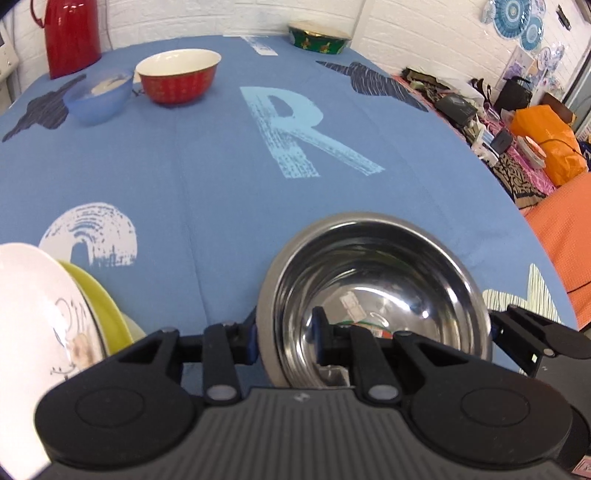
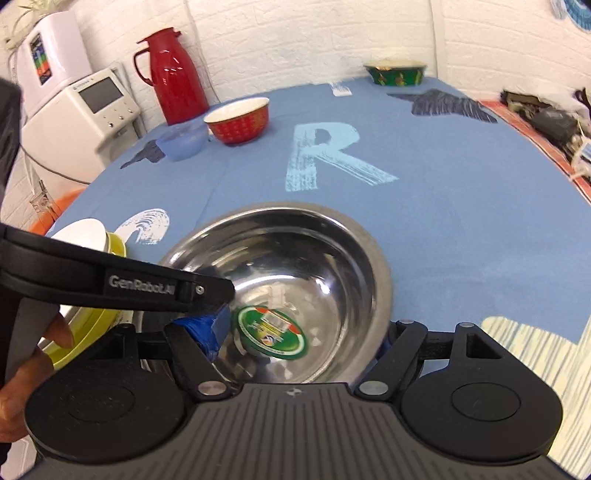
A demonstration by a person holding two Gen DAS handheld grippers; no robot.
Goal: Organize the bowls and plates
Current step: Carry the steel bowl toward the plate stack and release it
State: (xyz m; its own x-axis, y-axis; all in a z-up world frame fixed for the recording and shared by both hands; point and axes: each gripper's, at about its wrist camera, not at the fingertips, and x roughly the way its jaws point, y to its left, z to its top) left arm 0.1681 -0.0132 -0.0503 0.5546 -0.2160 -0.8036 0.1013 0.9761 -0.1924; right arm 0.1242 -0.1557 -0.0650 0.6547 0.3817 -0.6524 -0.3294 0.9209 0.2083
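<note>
A shiny steel bowl [image 1: 376,288] sits low over the blue tablecloth [image 1: 221,166]. My left gripper [image 1: 284,332] is shut on its left rim, one blue pad inside and one outside. In the right wrist view the same bowl [image 2: 295,266] has a green sticker on its bottom. My right gripper [image 2: 299,339] stands open, its fingers spread on either side of the bowl's near part. The left gripper [image 2: 218,317] reaches in from the left. A white plate [image 1: 33,314] leans on a yellow-green dish [image 1: 103,306] at the near left.
A red bowl [image 1: 177,79] and a blue bowl [image 1: 99,98] stand together at the far left, next to a red jug [image 1: 72,35]. A green patterned bowl [image 1: 319,37] sits at the far edge. A hand [image 2: 22,369] holds the left gripper. A white appliance [image 2: 85,110] stands beyond the table.
</note>
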